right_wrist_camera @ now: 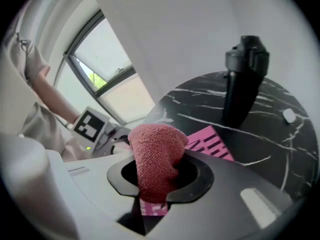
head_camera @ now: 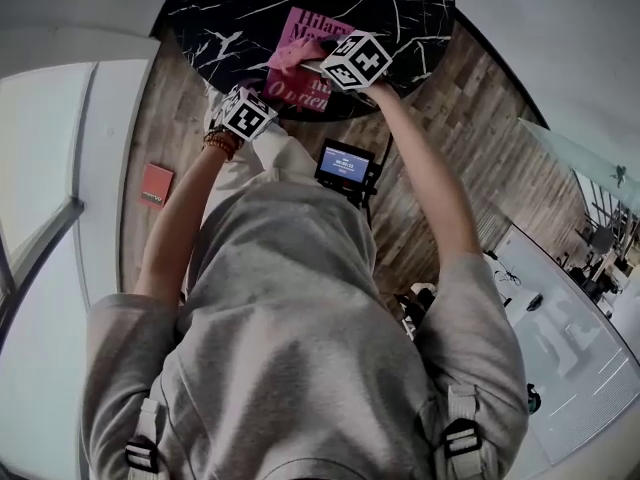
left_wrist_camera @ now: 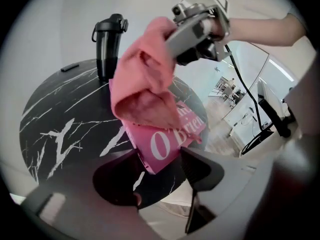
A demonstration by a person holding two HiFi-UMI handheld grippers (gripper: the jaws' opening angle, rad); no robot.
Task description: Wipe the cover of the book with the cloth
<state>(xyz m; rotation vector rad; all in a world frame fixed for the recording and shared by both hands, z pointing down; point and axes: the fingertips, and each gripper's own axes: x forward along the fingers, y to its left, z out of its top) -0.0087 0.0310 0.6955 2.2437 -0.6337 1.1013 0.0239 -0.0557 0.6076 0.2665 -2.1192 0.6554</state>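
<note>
Sweep cloth (right_wrist_camera: 156, 151), pinched in right tongs (right_wrist_camera: 158, 184), flat across book (right_wrist_camera: 211, 142); steady its corner between wide left tongs (left_wrist_camera: 162, 173), seemingly not touching.

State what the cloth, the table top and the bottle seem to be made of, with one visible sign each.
Cloth: soft pink terry-like fabric, nubbly looped surface. Table top: black marble or a marble-look laminate, smooth, white veins. Bottle: matte black, plastic or coated metal; cannot tell which.

Soft, even daylight enters through a window (right_wrist_camera: 100, 69), washed pale. Shadows are faint on the dark bench (right_wrist_camera: 260, 134). Both gripper views curve fisheye-round with black corners; foregrounds blur.
</note>
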